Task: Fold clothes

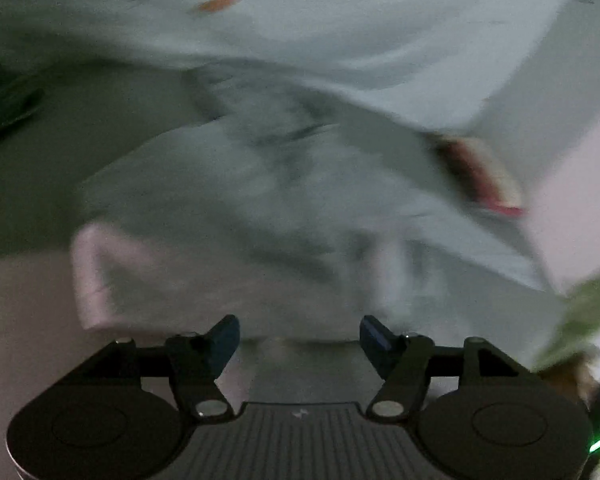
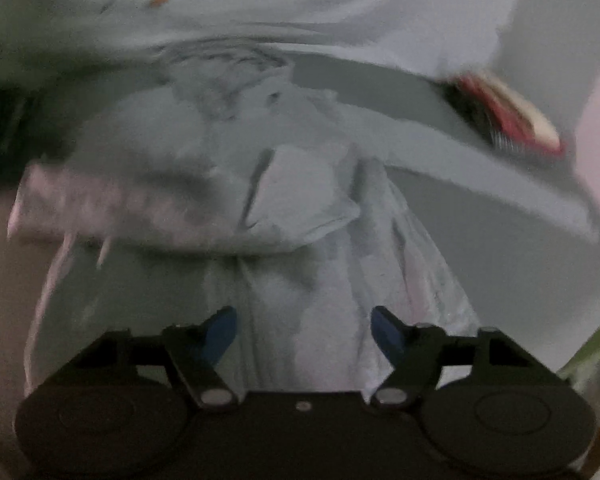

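A crumpled pale grey-white garment [image 1: 236, 200] lies in a heap on a light surface; both views are blurred and dim. My left gripper [image 1: 299, 336] is open, its blue-padded fingers spread just short of the garment's near edge, with nothing between them. In the right wrist view the same garment [image 2: 300, 200] bunches up close, and a fold of it hangs down between the spread blue fingers of my right gripper [image 2: 303, 330], which is open. Whether the cloth touches the pads I cannot tell.
A pale sheet with orange and dark marks [image 1: 220, 3] spreads behind the garment. A red, cream and dark object [image 1: 480, 176] lies at the right, also in the right wrist view [image 2: 508, 112]. Something green [image 1: 580, 320] shows at the right edge.
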Demonstrator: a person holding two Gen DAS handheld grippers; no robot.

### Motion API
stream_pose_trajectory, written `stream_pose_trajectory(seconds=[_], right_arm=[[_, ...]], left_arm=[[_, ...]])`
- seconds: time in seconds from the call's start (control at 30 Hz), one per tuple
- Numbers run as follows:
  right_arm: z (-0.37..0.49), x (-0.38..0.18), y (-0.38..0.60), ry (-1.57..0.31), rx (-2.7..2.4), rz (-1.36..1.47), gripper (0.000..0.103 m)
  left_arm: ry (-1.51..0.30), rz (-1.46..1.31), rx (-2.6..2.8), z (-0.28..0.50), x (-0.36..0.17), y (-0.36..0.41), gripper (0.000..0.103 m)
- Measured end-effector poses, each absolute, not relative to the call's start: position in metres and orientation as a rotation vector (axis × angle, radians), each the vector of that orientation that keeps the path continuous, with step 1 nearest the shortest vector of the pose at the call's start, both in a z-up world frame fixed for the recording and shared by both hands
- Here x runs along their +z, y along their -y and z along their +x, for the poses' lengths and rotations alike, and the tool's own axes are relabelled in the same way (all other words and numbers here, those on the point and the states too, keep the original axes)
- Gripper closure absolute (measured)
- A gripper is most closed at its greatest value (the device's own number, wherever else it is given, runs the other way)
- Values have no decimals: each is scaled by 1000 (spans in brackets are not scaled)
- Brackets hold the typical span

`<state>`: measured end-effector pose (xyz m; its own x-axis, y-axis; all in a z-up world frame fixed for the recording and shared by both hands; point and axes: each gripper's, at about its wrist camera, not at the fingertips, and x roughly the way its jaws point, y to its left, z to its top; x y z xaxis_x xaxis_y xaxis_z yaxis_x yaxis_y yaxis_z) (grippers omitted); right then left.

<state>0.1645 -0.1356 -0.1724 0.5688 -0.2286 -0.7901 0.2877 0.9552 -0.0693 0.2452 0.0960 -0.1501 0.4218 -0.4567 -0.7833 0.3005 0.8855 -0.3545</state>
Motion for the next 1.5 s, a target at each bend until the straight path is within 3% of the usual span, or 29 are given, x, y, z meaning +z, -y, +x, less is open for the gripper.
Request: stream_pose_trajectory(seconds=[0.07,0.17,0.27,0.33,0.37,0.43,0.53,0.57,0.6,0.77,0.97,1.07,1.17,1.27,1.4,1.5], right_arm=[[174,-174,157,-907,-306,198,39],[195,-176,179,-890,-289,261,62],[222,-183,195,-892,-288,234,62],[240,-191,210,-909,-271,281,55],[250,-197,218,-927,-258,318,44],[260,-208,229,-965,-209,404,45],[267,-213,228,-985,-125,380,65],[269,-211,225,-987,-98,325,90],[272,-209,221,-987,-70,269,97],[284,-150,227,-772,129,161,97],[279,-74,352,-488,-62,183,97],[275,-90,409,-539,-175,119,95],[277,-129,441,-676,-279,63,83],[272,-153,459,-748,-351,161,67],[260,-169,465,-773,-383,358,56],[261,-183,461,-788,-409,351,53]], left_arm=[[-1077,-177,-410,253,-160,-105,35],[-1136,-178,-330,261,-174,-109,35],[-1159,-179,-235,258,-179,-102,35],[-1170,-182,-169,255,-182,-97,35],[-1175,-183,-136,254,-183,-94,35],[-1185,-185,-70,251,-186,-89,34],[-1199,-189,30,247,-190,-81,34],[-1203,-190,64,245,-192,-78,34],[-1207,-191,97,244,-193,-75,34],[-1161,-313,291,225,-178,-75,34],[-1089,-316,386,208,-160,-54,33],[-1103,-272,381,209,-163,-39,32],[-1120,-218,376,213,-165,-29,32],[-1112,-198,369,229,-164,-27,29],[-1092,-120,322,264,-165,-20,25],[-1073,-23,262,301,-174,-7,23]])
